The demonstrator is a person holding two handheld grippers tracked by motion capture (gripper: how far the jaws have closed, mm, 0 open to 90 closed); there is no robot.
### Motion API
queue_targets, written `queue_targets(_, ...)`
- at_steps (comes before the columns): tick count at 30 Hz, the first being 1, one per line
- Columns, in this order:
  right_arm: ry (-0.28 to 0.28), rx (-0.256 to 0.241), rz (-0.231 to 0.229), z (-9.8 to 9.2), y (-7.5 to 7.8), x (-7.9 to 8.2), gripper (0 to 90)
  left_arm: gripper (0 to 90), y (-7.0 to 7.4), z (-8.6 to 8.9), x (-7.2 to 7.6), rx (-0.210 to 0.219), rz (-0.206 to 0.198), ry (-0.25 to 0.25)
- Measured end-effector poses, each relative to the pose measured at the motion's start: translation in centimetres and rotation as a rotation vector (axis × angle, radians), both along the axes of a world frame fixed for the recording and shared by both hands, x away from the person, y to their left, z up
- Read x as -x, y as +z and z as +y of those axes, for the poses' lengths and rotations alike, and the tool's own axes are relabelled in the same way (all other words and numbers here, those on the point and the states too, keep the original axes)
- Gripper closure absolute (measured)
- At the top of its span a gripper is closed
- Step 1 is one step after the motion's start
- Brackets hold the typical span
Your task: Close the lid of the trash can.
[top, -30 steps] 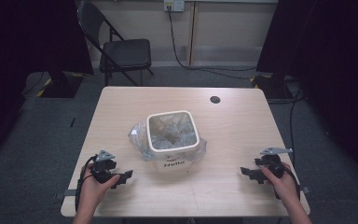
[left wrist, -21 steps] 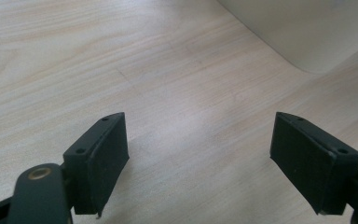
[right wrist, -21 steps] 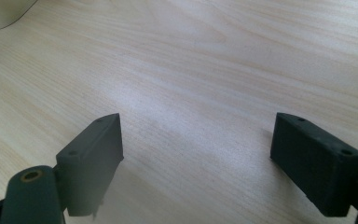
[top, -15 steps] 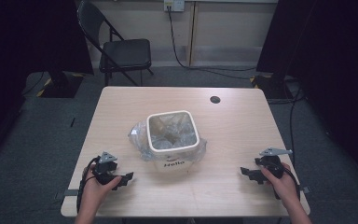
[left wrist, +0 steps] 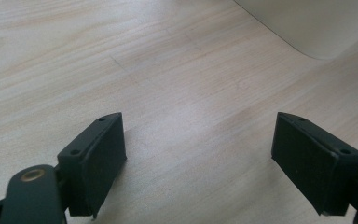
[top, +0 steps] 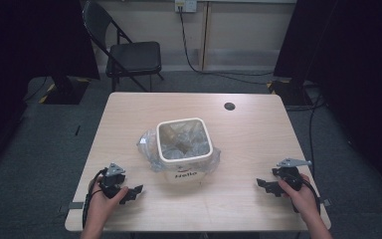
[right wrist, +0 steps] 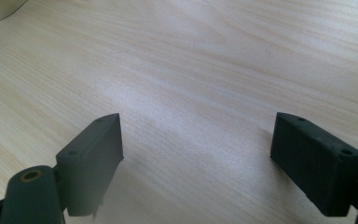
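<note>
A white square bin with rounded corners stands at the middle of the pale wood-grain table, lined with a crinkled clear plastic bag whose loose edge spills over the rim and bunches against the outer walls. Dark lettering runs along the bin's near face.

The left gripper rests low at the table's near left corner, held in the person's left hand; its flat, matte black jaws are spread wide with nothing between them but bare tabletop. In the left gripper view, the bin's smooth, curved white base sits just ahead at the upper right.

The right gripper lies near the table's right edge, well apart from the bin, gripped by the right hand. Its blocky jaws also stand wide apart over the streaked wood.

A small dark round disc sits flat towards the far right of the table. Beyond the table stands a black folding chair on grey carpet.
</note>
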State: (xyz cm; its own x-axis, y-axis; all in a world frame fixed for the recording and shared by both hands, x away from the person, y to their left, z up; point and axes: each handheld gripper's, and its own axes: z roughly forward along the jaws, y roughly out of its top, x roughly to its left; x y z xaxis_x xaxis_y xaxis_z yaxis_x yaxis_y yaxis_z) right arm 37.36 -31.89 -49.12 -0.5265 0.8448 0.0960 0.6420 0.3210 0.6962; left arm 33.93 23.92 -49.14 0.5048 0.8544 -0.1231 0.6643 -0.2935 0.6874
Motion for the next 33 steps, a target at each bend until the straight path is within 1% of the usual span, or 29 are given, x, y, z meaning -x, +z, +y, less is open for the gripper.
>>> queue_targets(3, 0.003, 0.003, -0.001, 0.00, -0.01, 0.02, 15.9, 16.5, -0.08, -0.07, 0.10, -0.006, -0.009, -0.007)
queue_targets(4, 0.005, 0.004, -0.001, 0.00, -0.01, 0.02, 15.9, 16.2, -0.09, -0.06, 0.11, -0.014, -0.013, -0.014)
queue_targets(8, 0.010, 0.012, -0.008, 0.02, -0.05, 0.07, 15.8, 15.3, -0.17, -0.10, 0.21, -0.016, -0.020, -0.018)
queue_targets(12, 0.021, 0.040, -0.039, 0.08, -0.28, 0.15, 15.7, 15.0, -0.28, -0.16, 0.37, -0.024, -0.034, -0.019)
queue_targets(14, 0.028, 0.062, -0.057, 0.14, -0.41, 0.20, 15.7, 15.0, -0.36, -0.21, 0.44, -0.027, -0.044, -0.017)
queue_targets(15, 0.033, 0.070, -0.066, 0.16, -0.47, 0.22, 15.3, 14.8, -0.42, -0.27, 0.47, -0.027, -0.047, -0.025)
queue_targets(16, 0.034, 0.070, -0.066, 0.17, -0.49, 0.24, 15.2, 14.7, -0.43, -0.28, 0.51, -0.035, -0.051, -0.026)
queue_targets(21, 0.028, 0.064, -0.077, 0.18, -0.61, 0.35, 14.5, 14.2, -0.61, -0.12, 0.68, -0.033, -0.070, -0.037)
queue_targets(26, 0.035, 0.060, -0.095, 0.08, -0.79, 0.37, 13.6, 14.1, -0.71, -0.17, 0.81, -0.051, -0.084, -0.052)
queue_targets(28, 0.034, 0.060, -0.095, 0.09, -0.79, 0.37, 13.6, 14.0, -0.73, -0.21, 0.82, -0.061, -0.090, -0.058)
queue_targets(33, 0.035, 0.060, -0.095, 0.08, -0.79, 0.37, 13.6, 13.1, -0.80, -0.19, 0.86, -0.060, -0.095, -0.064)
